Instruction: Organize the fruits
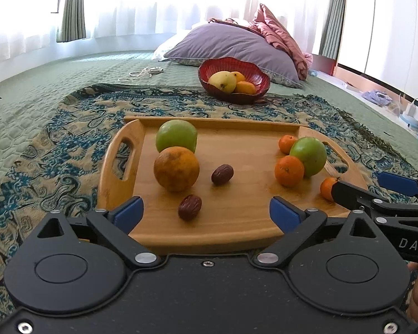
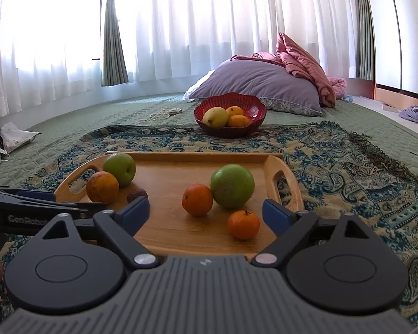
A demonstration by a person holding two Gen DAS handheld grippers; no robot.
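Observation:
A wooden tray [image 1: 237, 217] [image 2: 170, 231] lies on a patterned cloth. On it sit two green apples [image 1: 176, 135] [image 1: 309, 156], a large orange [image 1: 176, 168], several small mandarins [image 1: 289, 171] [image 2: 243, 224] and two dark dates [image 1: 222, 174] [image 1: 189, 207]. A red bowl [image 1: 234, 79] [image 2: 230, 114] behind the tray holds a yellow mango [image 1: 223, 81] and oranges. My left gripper [image 1: 206, 213] is open and empty at the tray's near edge, by a date. My right gripper [image 2: 206, 214] is open and empty over the near right part, by the mandarins.
The patterned cloth [image 2: 348, 167] lies on a green quilted bed [image 1: 41, 89]. A purple pillow [image 1: 231, 44] and pink bedding [image 2: 303, 64] sit behind the bowl. A white cord [image 1: 145, 72] lies on the bed. Crumpled paper [image 2: 16, 136] lies at far left.

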